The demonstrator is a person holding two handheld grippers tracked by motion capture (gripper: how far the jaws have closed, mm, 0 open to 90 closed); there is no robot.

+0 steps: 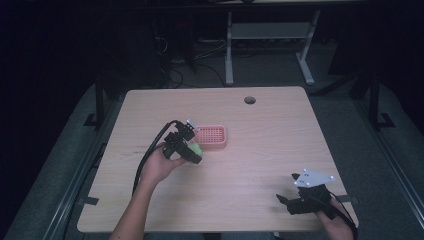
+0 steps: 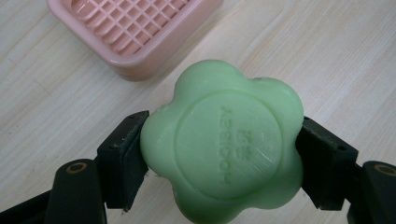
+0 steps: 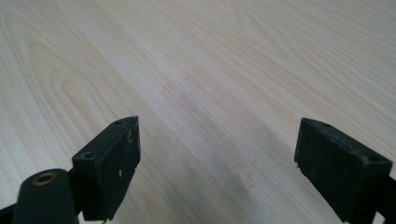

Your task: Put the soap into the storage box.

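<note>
The left gripper (image 2: 222, 154) pinches a green flower-shaped soap (image 2: 223, 145) by its sides just beside the pink soap dish (image 2: 135, 32), likely for placing there, while the right gripper (image 3: 217, 163) idles wide open, empty, near the table's (image 1: 260, 130) near right corner.

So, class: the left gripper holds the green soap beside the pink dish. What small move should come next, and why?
Probably carry the green soap over the pink dish. The left gripper already clamps it, and the dish lies just beyond, with nothing in it.
</note>
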